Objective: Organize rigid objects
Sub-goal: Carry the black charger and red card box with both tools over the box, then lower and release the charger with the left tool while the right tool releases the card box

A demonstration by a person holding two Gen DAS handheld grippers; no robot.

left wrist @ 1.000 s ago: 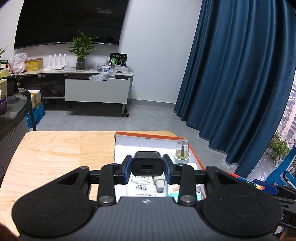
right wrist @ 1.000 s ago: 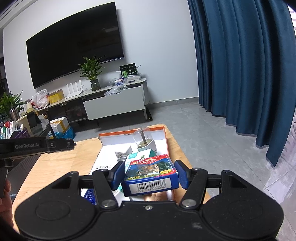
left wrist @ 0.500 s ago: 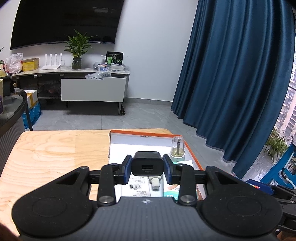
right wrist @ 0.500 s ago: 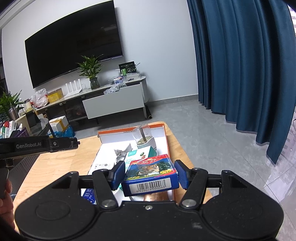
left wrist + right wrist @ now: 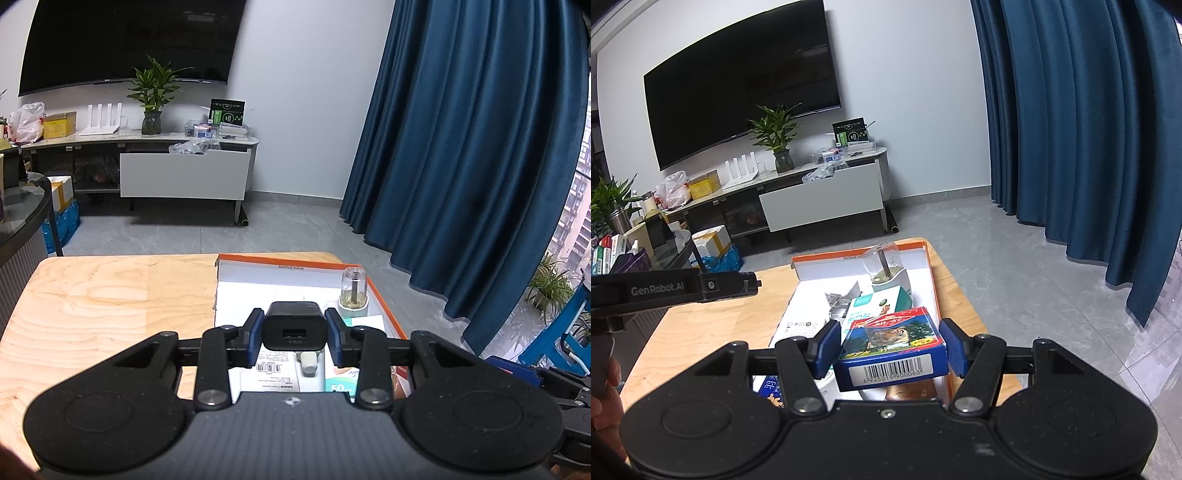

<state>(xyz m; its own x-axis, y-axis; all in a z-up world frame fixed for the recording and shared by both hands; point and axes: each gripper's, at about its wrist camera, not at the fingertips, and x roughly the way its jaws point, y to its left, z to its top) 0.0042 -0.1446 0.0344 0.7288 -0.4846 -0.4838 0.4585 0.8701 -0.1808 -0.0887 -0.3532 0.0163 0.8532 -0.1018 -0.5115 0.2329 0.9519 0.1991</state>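
Note:
My left gripper (image 5: 294, 331) is shut on a black USB charger (image 5: 294, 321), held just above an orange-rimmed white tray box (image 5: 280, 260) on the wooden table (image 5: 96, 295). In the right wrist view my right gripper (image 5: 888, 345) is shut on a blue box with a tiger picture and a barcode (image 5: 892, 354), lifted over the near end of the same tray box (image 5: 931, 266). The left gripper's body (image 5: 676, 288) shows as a black bar at the left. A glass-domed bottle (image 5: 353, 288) stands in the tray's far right corner.
The tray also holds a white labelled carton (image 5: 273, 373), a teal and white carton (image 5: 871, 306) and crumpled wrappers (image 5: 838, 299). A blue curtain (image 5: 461, 147) hangs to the right. A TV stand (image 5: 184, 173) is across the floor. A hand (image 5: 605, 391) shows at lower left.

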